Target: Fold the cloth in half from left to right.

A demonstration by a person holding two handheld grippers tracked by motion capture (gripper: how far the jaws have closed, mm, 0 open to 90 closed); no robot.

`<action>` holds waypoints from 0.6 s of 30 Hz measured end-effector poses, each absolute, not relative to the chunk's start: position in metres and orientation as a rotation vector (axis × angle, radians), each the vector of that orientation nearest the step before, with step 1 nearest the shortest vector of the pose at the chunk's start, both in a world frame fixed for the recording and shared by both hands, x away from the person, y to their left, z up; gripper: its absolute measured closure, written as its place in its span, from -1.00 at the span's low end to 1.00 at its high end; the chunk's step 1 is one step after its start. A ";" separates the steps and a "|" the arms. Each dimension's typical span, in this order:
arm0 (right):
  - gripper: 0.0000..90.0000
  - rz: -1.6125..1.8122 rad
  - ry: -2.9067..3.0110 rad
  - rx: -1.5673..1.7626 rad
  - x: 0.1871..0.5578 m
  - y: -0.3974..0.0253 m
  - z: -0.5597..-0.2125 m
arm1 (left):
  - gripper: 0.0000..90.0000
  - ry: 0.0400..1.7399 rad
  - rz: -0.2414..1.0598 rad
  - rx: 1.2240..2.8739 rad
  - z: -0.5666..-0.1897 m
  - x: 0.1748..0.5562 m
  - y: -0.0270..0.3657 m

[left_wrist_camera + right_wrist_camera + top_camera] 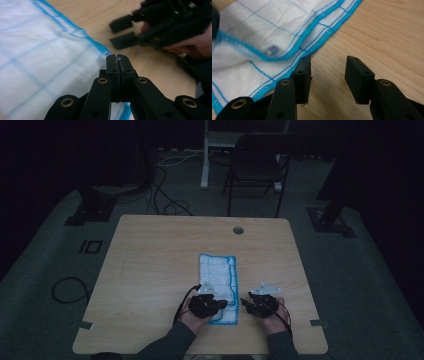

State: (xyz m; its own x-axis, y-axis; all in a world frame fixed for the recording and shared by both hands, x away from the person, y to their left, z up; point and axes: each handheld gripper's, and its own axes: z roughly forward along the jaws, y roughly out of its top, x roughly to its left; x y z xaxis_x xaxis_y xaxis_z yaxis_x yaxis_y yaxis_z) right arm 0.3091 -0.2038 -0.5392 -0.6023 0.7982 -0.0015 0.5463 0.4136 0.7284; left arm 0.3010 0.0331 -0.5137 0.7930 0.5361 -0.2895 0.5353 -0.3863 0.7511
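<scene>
A dim room surrounds a light wooden table [150, 265], with a black folding chair [257, 162] on the grey floor beyond the table's far edge and loose cables [165, 195] trailing nearby. A small round hole [238, 230] sits close to the far edge of the tabletop.

A white cloth [218, 275] with thin blue grid lines and a bright blue hem lies folded lengthwise at the middle of the table, its near end reaching toward the person's side.

The left gripper [226, 304] rests at the cloth's near end, over the corner closest to the other hand. In the left gripper view its jaws are pressed together at the cloth's [37, 57] blue hem, with a sliver of fabric caught between the tips of the left gripper [117, 58].

The right gripper [245, 302] sits just beside the cloth, on the bare wood next to that same near end. In the right gripper view the right gripper [328, 75] has its jaws spread apart, with only tabletop between them; one jaw stands right at the cloth's [269, 32] blue-stitched edge, where the layered hems overlap.
</scene>
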 end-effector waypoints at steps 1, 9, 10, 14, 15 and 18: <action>0.25 1.005 2.323 1.161 0.309 -0.204 -0.539 | 0.99 0.784 -0.007 2.064 -0.514 0.299 0.030; 0.25 1.002 2.312 1.167 0.310 -0.205 -0.539 | 0.77 0.714 -0.037 2.049 -0.513 0.289 0.025; 0.25 1.001 2.310 1.170 0.310 -0.205 -0.539 | 0.73 0.712 -0.038 2.039 -0.512 0.289 0.027; 0.25 1.013 2.296 1.170 0.312 -0.204 -0.537 | 0.72 0.724 -0.003 2.041 -0.510 0.289 0.036; 0.25 1.017 2.292 1.169 0.313 -0.203 -0.536 | 0.72 0.729 0.008 2.043 -0.510 0.289 0.039; 0.25 1.024 2.285 1.167 0.315 -0.201 -0.535 | 0.72 0.748 0.044 2.051 -0.510 0.290 0.046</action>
State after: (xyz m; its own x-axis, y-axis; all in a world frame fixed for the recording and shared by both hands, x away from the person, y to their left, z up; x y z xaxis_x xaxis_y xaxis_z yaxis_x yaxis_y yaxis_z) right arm 0.3150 -0.2008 -0.5348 -0.5849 0.8111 -0.0037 0.5369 0.3906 0.7478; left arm 0.2905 0.0460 -0.5104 0.8148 0.5229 -0.2505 0.4902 -0.3906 0.7792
